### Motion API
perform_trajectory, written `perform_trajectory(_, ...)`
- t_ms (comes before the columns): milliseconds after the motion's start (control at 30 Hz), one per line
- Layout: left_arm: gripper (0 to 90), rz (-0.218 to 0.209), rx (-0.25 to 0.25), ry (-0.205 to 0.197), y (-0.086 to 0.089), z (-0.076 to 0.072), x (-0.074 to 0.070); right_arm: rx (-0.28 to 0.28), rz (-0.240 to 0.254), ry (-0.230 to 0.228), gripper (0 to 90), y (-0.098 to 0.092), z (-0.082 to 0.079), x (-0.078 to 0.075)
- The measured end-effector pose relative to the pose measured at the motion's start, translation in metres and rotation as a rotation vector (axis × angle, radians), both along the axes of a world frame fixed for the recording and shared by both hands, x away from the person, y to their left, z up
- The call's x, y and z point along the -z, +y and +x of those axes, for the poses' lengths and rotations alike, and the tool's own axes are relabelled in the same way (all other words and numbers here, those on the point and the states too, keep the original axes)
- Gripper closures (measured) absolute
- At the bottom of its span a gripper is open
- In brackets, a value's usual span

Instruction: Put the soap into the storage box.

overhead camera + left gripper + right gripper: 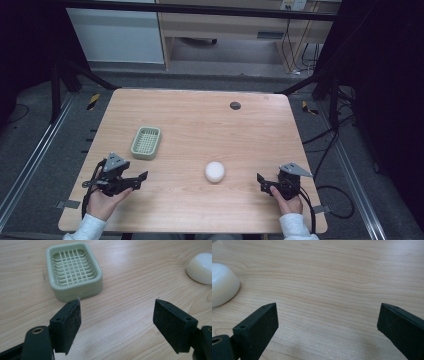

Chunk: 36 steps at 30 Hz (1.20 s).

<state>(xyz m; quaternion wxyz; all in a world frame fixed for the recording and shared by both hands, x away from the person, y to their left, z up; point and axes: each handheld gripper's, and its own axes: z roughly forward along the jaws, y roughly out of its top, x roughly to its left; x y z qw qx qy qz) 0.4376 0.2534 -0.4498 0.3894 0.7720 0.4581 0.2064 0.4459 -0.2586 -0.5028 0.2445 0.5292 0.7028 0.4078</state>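
Two grippers wide open, empty | left gripper near-left, faces dish | right gripper near-right, soap between them on table | looks like ready stance

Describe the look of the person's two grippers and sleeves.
Both grippers are black. The left gripper and right gripper each carry a grey three-cornered plate on top and trail a black cable. Each has two flat, blocky jaws with dark matte pads and small screw holes; a brass-coloured ring shows at the jaw base. The sleeves are white.
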Motion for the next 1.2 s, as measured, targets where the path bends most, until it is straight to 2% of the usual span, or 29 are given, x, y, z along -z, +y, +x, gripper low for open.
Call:
perform_trajectory(400,22.5,0.024,0.050,-0.009,-0.017,-0.001,-0.005,-0.005,-0.004,-0.008,3.9,0.000,0.000,-0.001)
perform_trajectory(767,22.4,0.047,0.101,-0.005,-0.038,0.006,-0.014,0.000,-0.013,0.003,3.7,0.001,0.000,0.000)
perform_trajectory(1200,21.4,0.057,0.172,-0.023,-0.076,0.015,-0.028,0.000,-0.015,0.002,3.7,0.000,0.000,0.000)
